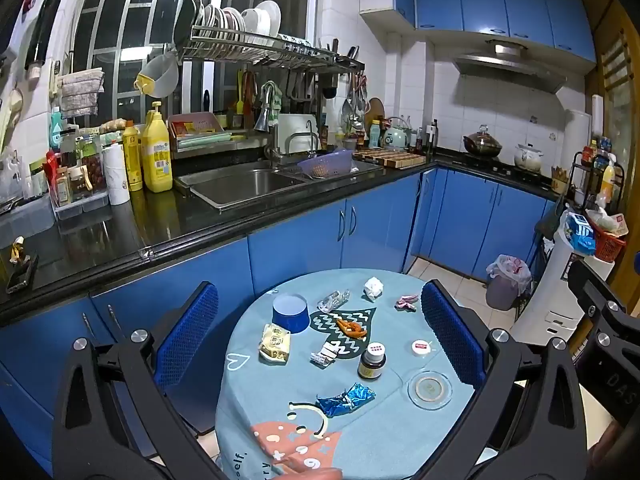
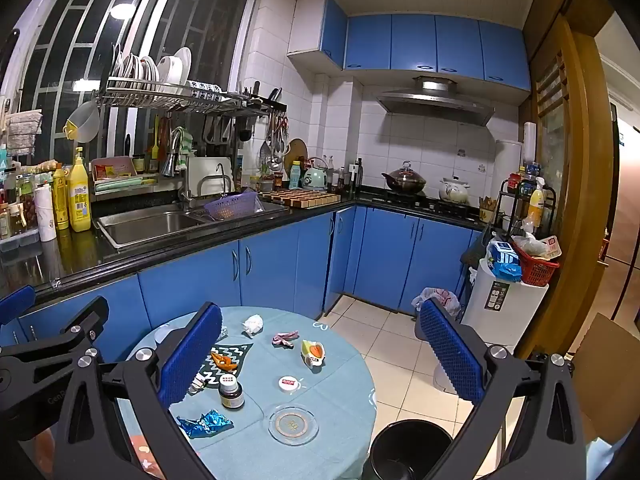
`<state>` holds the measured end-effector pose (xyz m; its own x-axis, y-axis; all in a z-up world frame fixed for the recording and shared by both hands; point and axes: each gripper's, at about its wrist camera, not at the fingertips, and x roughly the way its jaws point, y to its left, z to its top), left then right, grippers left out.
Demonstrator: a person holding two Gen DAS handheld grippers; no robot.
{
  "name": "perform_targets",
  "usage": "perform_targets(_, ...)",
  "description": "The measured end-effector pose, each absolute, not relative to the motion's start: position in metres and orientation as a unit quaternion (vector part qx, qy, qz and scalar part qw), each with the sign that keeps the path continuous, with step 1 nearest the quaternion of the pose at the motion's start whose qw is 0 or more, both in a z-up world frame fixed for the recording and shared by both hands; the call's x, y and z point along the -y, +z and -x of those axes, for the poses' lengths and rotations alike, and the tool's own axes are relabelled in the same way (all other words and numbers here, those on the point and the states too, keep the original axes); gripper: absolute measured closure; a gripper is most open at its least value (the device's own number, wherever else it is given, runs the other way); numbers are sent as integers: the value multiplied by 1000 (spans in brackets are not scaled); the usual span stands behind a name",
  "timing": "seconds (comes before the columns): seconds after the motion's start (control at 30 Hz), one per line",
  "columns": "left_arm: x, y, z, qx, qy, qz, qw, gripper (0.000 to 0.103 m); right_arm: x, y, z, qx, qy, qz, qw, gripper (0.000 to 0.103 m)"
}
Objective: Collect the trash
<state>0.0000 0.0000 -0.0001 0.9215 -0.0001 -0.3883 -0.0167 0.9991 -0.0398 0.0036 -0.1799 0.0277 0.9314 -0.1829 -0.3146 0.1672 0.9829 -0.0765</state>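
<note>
Both tongs hang above the round surface (image 1: 400, 432) with nothing between their blue pads: the left tongs (image 1: 320, 340) are spread wide, framing most of the tabletop, and the right tongs (image 2: 320, 356) are spread just as wide, one finger over the surface and the other out past its right edge above the floor. Nearest, close to the front edge, a crumpled blue foil wrapper (image 1: 346, 398) lies on the blue cloth, with a clear glass dish (image 1: 430, 389) to its right. Just behind them a brown medicine bottle (image 1: 372, 361) stands upright, a small white round lid (image 1: 420, 347) to its right and a small white-and-grey packet (image 1: 325, 354) to its left. Toward the left edge sits a yellow printed snack bag (image 1: 274, 343). Around the middle, orange peel scraps (image 1: 352, 328) rest on the dark heart print. Farther back stand a blue bowl (image 1: 291, 312), a crushed clear plastic wrapper (image 1: 333, 300), a wadded white tissue (image 1: 373, 288) near the far edge, and a pink wrapper (image 1: 406, 303) toward the right edge. A white-and-orange wrapper (image 2: 313, 353) lies by the right edge in the right wrist view. On the floor, a black bin (image 2: 412, 452) sits just beside the near right edge of the surface.
</note>
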Motion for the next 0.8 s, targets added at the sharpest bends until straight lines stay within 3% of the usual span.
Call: perform_targets(0.8,0,0,0,-197,4,22,980,3,181,27,-4,-159,-89,23,983,6)
